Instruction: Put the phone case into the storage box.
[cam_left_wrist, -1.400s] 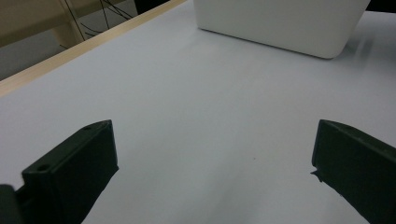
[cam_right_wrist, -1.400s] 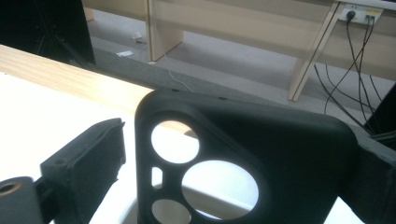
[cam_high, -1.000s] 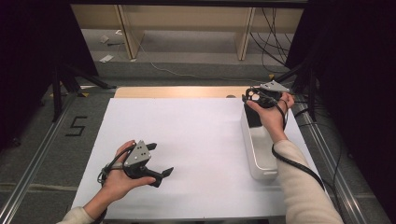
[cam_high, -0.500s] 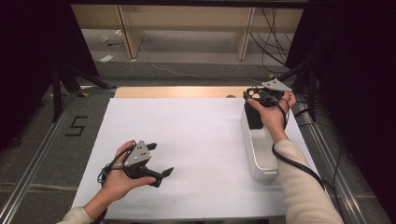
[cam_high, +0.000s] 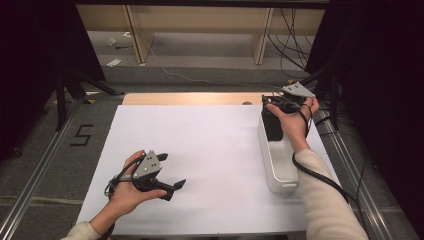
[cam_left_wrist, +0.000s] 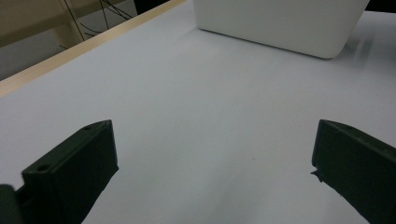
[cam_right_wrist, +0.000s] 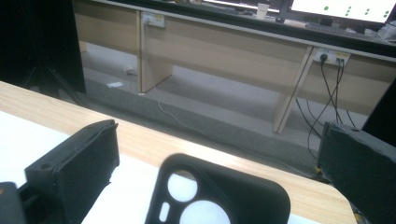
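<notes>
A black phone case (cam_high: 272, 126) stands upright in the far end of a long white bin (cam_high: 281, 172) at the table's right side. In the right gripper view the case (cam_right_wrist: 219, 198), with round camera cutouts, sits low between the jaws, touching neither. My right gripper (cam_high: 278, 103) hovers just above the bin's far end, open (cam_right_wrist: 217, 126). Over the white table sheet at the near left, my left gripper (cam_high: 171, 170) is open with nothing in it. Its own view has the jaws wide apart (cam_left_wrist: 215, 123) over bare sheet, facing the bin (cam_left_wrist: 280, 23).
The white sheet (cam_high: 210, 150) covers the table, with a wooden strip (cam_high: 190, 98) along the far edge. Metal rails (cam_high: 350, 165) run down both sides. Beyond the table are floor cables (cam_high: 287, 45) and wooden desk legs (cam_high: 263, 35).
</notes>
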